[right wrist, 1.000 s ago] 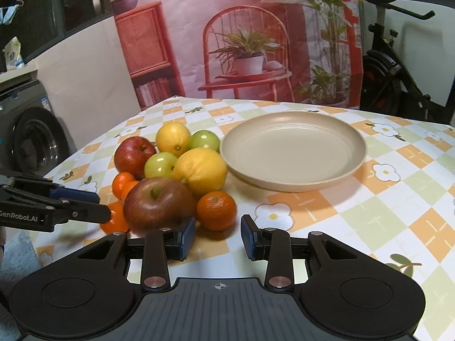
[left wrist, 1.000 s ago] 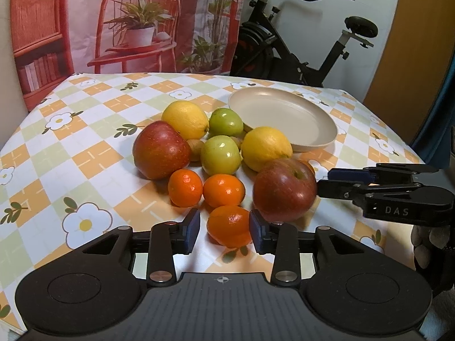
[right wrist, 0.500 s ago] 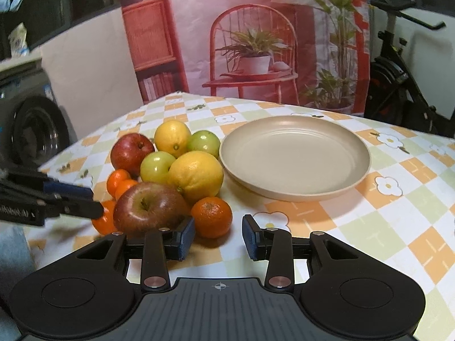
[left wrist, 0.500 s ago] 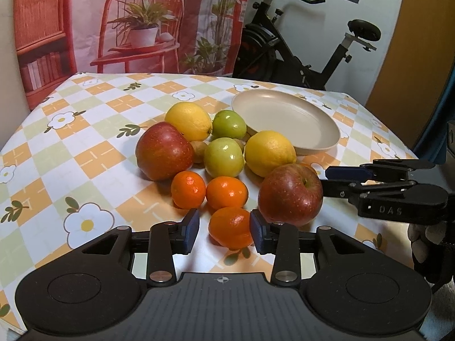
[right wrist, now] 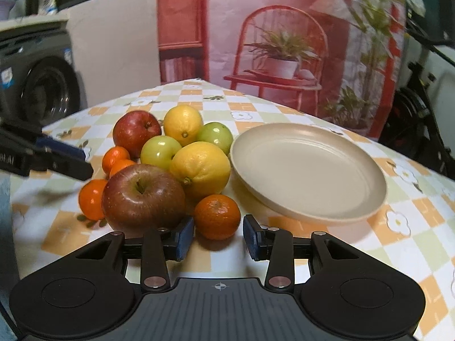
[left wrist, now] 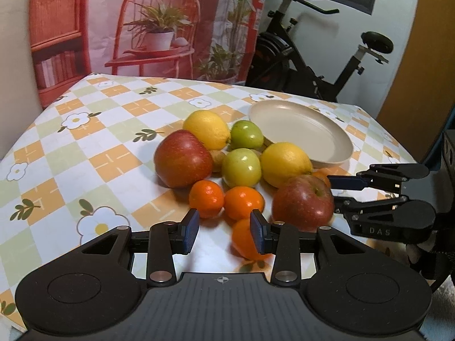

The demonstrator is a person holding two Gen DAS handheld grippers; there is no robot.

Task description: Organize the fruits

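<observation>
Right wrist view: the right gripper [right wrist: 218, 238] hangs low over the checked tablecloth [right wrist: 412, 244], its blue pads spread apart and pinching nothing. Just beyond the gap sits a small mandarin [right wrist: 217, 216], clear of both pads. Left of it is the near red apple [right wrist: 143, 196], with a lemon [right wrist: 201, 168] behind; further on lie two green apples, a second lemon and a second red apple [right wrist: 136, 129], all bunched together. The beige plate [right wrist: 308, 170] stands bare to the right of the pile.

From the left wrist camera, the left gripper [left wrist: 224, 234] is likewise parted and holds nothing; an orange mandarin [left wrist: 244, 240] lies by its right pad, possibly touching it, though the blur makes that hard to judge. An exercise bike [left wrist: 312, 65] stands beyond the table.
</observation>
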